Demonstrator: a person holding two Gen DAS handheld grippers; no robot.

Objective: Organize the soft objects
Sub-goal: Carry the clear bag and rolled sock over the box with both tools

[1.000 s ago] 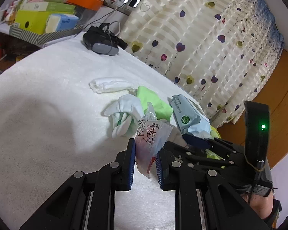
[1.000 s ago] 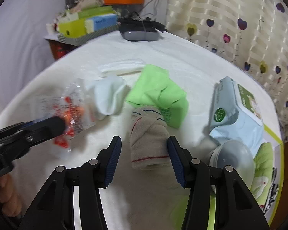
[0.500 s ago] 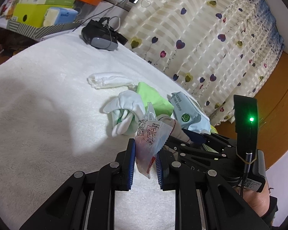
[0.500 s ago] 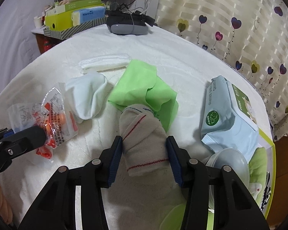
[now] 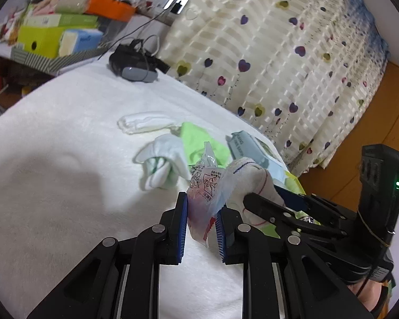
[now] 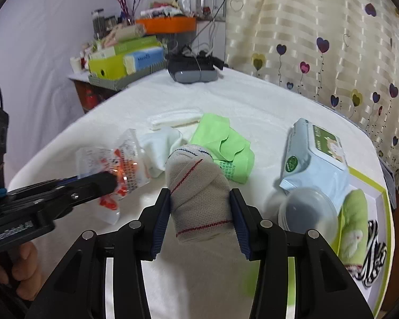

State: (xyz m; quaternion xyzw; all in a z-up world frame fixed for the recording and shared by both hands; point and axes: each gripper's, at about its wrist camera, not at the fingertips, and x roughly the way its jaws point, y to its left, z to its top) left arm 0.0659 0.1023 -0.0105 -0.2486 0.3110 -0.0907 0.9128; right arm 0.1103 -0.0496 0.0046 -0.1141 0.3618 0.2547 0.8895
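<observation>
On my table [image 6: 252,98], a folded cloth [image 6: 220,143] lies between a sock [image 6: 159,146] on its left and a wipes pack [image 6: 314,156] on its right; a headset [image 6: 192,70] sits behind.

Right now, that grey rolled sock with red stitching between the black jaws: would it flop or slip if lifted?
The grey rolled sock with red stitching probably holds its bundled shape. It looks soft, bulging between the jaws, and its knit fabric likely grips the ribbed blue pads rather than slipping.
</observation>
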